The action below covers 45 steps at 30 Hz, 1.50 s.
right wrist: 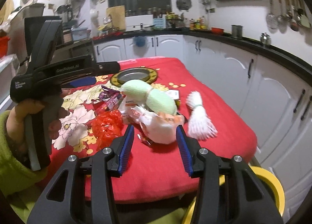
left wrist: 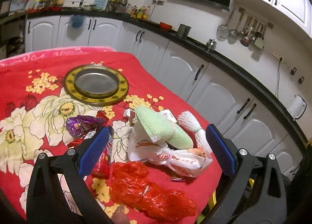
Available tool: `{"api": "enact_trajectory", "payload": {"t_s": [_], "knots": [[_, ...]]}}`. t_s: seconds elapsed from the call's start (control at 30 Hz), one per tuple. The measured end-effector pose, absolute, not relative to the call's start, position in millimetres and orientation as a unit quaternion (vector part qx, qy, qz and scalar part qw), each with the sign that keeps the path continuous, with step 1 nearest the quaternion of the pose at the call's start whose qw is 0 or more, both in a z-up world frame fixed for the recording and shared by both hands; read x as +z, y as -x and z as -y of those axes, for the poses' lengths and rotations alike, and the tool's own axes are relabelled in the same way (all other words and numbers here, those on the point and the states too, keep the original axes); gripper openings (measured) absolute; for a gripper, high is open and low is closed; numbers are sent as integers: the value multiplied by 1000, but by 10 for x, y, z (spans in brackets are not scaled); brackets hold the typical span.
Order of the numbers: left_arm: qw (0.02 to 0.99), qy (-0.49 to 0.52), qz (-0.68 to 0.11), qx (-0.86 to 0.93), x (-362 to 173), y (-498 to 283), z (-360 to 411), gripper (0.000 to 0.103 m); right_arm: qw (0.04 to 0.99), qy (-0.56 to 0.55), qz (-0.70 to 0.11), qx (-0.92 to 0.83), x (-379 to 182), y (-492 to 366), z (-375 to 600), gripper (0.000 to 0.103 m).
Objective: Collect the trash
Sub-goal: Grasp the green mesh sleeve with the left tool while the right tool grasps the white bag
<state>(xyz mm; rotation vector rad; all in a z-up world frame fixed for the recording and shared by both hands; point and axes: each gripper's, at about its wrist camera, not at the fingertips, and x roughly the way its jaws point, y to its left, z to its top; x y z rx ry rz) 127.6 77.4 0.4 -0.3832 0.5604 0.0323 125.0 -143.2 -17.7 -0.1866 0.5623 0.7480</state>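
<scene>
Both grippers, left gripper and right gripper, spread apart and holding nothing over trash pile: white bag, red bag, near table's front edge.

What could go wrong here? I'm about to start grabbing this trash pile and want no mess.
1. The green foam nets lie loosely on the white printed bag; pulling the bag may tip them off.
2. The white foam net lies near the table's edge and could get knocked over it.
3. The small candy wrapper is flat on the cloth, so the open left gripper may miss it.
</scene>
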Motion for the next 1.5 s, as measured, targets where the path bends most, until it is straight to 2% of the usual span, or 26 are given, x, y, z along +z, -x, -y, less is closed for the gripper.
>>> {"api": "enact_trajectory", "payload": {"t_s": [0.13, 0.3, 0.53, 0.57, 0.63, 0.7, 0.77, 0.93, 1.23, 1.37, 1.5], "knots": [[937, 196, -290, 10, -65, -1379, -825, 90, 883, 103, -275, 367, -244, -1385, 1261, 43], [926, 221, -307, 2, -140, -1540, -899, 80, 875, 118, -284, 374, -353, -1521, 1075, 43], [904, 260, -340, -14, -282, -1768, -941, 70, 869, 126, -293, 378, -410, -1671, 934, 43], [902, 262, -343, -17, -296, -1785, -934, 70, 868, 125, -296, 380, -423, -1682, 930, 42], [897, 266, -351, -22, -326, -1820, -906, 68, 864, 125, -301, 383, -452, -1686, 926, 33], [894, 271, -355, -27, -344, -1845, -883, 57, 863, 125, -304, 382, -489, -1671, 935, 25], [893, 269, -359, -27, -351, -1856, -864, 52, 863, 117, -310, 382, -521, -1679, 972, 21], [893, 263, -365, -34, -356, -1872, -813, 32, 860, 97, -317, 388, -540, -1678, 1032, 20], [898, 258, -355, -42, -300, -1815, -811, 27, 861, 95, -320, 383, -564, -1646, 1093, 21], [901, 260, -344, -45, -228, -1730, -847, 26, 863, 107, -311, 383, -562, -1584, 1056, 11], [905, 260, -334, -48, -147, -1659, -862, 26, 867, 107, -297, 386, -507, -1515, 1047, 8]]}}
